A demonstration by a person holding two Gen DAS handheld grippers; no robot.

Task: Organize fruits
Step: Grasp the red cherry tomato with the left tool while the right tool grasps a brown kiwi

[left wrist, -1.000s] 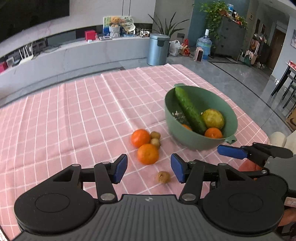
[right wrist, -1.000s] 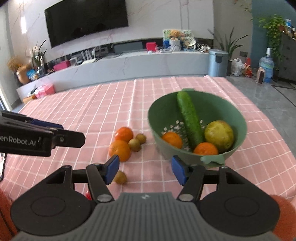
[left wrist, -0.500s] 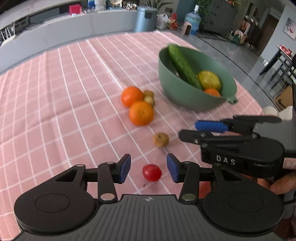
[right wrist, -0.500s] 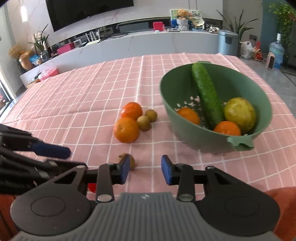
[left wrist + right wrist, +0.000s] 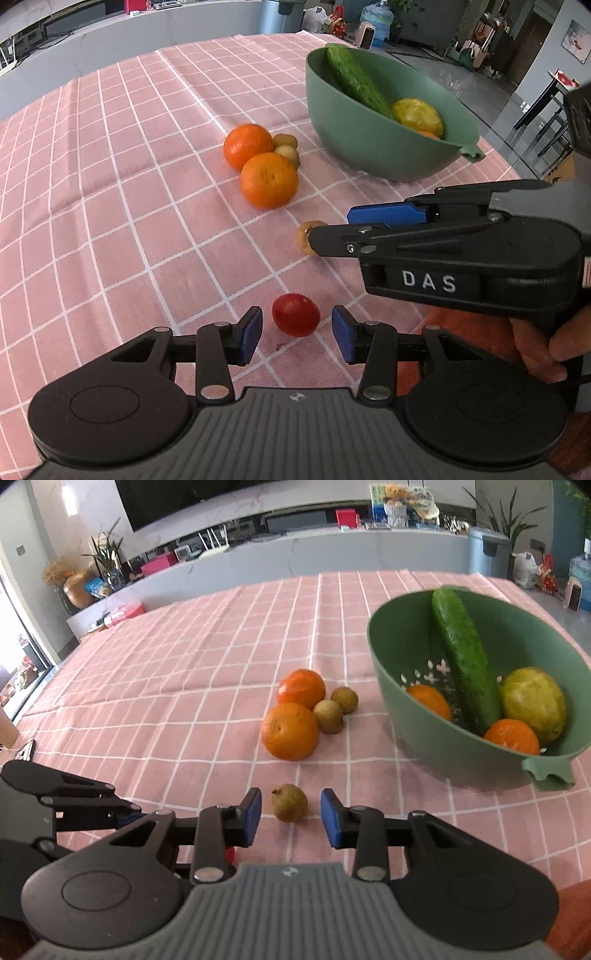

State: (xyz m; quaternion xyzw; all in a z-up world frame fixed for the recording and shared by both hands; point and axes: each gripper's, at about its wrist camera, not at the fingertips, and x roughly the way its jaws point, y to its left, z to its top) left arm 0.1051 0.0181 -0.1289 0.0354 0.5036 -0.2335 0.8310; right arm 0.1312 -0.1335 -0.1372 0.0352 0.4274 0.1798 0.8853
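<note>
**Both tongs lined up on their own small fruit, nothing squeezed yet**

Starting at the left gripper: jaws apart, and the cherry tomato sits on the cloth right in the gap, just ahead of the blue pads, not touching either one as far as I can tell; it's close to round, so no long axis to worry about, it's just a straight push forward and close.

Same story on the right gripper: jaws spread, holding nothing, with the small brown fruit (longan, maybe? can't say for sure) dead centre between the pads, stem nub pointing up and left; from the left wrist view that gripper's tips already reach it, so the right hand looks a touch further along.

Going outward: two mandarins and two more little brown fruits sit in a touching cluster further ahead, near but clear of the green colander bowl; the bowl is off to the right and already has a cucumber, a yellow-green citrus and two mandarins in it; all on the pink checked tablecloth.

My guess: each hand closes, then carries rightward to the bowl; the right one has the shorter trip.
</note>
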